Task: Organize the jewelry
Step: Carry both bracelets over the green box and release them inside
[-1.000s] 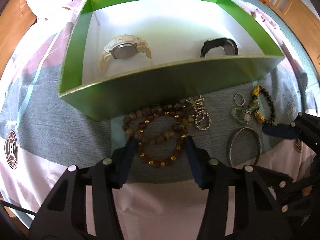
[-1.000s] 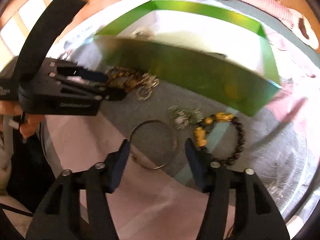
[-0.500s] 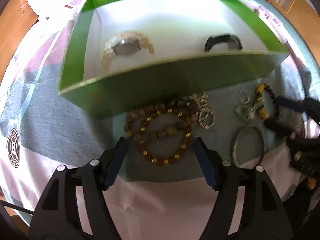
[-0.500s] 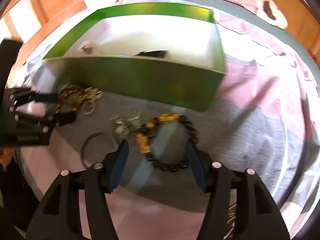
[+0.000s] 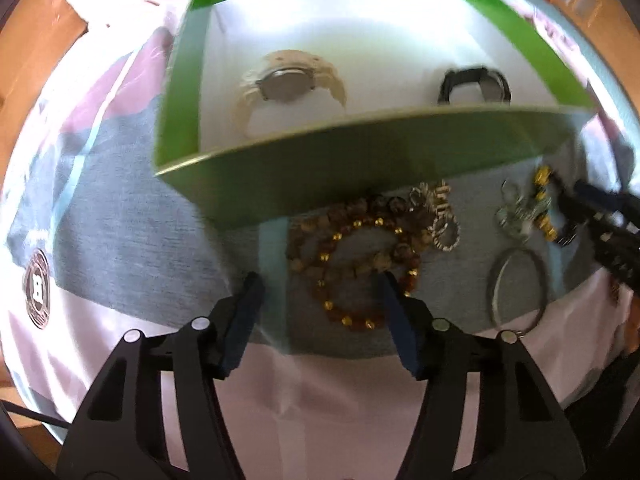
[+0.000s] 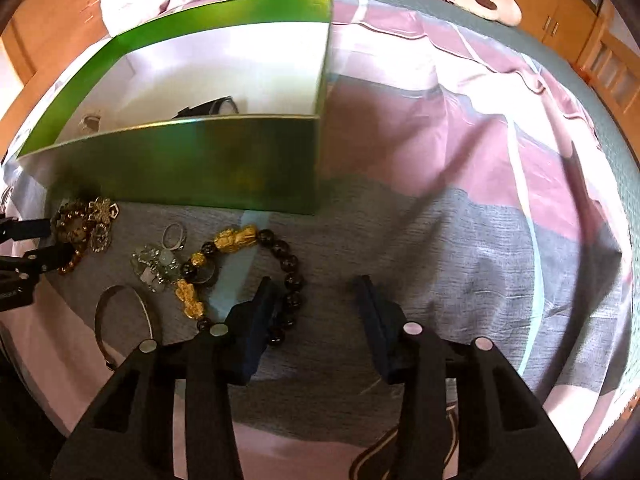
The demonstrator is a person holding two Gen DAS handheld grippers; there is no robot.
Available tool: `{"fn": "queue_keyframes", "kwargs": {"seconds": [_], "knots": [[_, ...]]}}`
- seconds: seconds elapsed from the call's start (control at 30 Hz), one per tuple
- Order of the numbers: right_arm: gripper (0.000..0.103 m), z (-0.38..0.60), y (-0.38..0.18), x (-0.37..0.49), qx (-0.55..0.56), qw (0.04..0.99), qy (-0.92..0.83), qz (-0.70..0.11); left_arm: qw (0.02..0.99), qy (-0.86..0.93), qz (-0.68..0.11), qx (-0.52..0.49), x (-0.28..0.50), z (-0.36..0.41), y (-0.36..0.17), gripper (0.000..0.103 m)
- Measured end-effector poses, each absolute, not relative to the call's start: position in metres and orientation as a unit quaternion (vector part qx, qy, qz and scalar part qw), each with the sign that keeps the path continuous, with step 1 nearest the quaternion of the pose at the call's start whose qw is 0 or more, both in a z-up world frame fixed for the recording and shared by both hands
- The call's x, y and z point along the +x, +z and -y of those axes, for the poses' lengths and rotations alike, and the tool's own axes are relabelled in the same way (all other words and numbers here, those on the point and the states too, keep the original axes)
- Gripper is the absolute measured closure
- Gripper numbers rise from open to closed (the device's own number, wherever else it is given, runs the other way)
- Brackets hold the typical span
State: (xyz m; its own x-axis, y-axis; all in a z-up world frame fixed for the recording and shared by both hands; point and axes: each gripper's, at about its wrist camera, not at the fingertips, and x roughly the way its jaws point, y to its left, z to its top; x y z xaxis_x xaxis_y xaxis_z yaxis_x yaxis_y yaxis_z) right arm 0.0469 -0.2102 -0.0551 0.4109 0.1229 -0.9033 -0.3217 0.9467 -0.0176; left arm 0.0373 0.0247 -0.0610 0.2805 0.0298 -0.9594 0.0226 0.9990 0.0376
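I had the bedspread under both tools, and to the right of the green box it lay broad and bare, the widest room I had. The box sat far and left, its near wall standing straight over the jewelry, so the strip between that wall and my tools was narrow. Inside the box the white watch lay left and the black watch right, well apart.

Compared with half a second before, my left gripper had slid left, so the beaded bracelets that had lain centred between its fingers now sat against the right finger. My right gripper had also shifted right: the black-and-gold bracelet had been between its fingers, and now only the left finger overlapped that loop's near right beads.

Both tools were spread wide and gripped nothing. I could not tell whether the left tool's right finger actually touched the beads.

The steel bangle lay near right of the beaded bracelets, the silver chain pieces just under the box wall, and the small clear charm cluster beside the black-and-gold bracelet.
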Motion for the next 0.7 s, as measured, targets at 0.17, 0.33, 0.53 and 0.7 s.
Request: {"fn": "queue_keyframes", "kwargs": {"seconds": [0.17, 0.33, 0.53, 0.7], "knots": [[0.091, 0.185, -0.055, 0.038, -0.115, 0.831, 0.164, -0.518, 0.807, -0.006, -0.59, 0.026, 0.039, -0.014, -0.056, 0.078], [0.093, 0.184, -0.046, 0.027, -0.108, 0.837, 0.175, -0.507, 0.811, -0.02, -0.584, 0.025, 0.031, -0.019, -0.045, 0.095], [0.093, 0.19, -0.007, 0.027, -0.072, 0.858, 0.2, -0.469, 0.843, -0.067, -0.534, -0.005, 0.02, -0.016, 0.0, 0.095], [0.093, 0.192, 0.03, 0.014, -0.065, 0.873, 0.22, -0.43, 0.869, -0.089, -0.486, -0.017, -0.005, -0.024, 0.04, 0.095]]}}
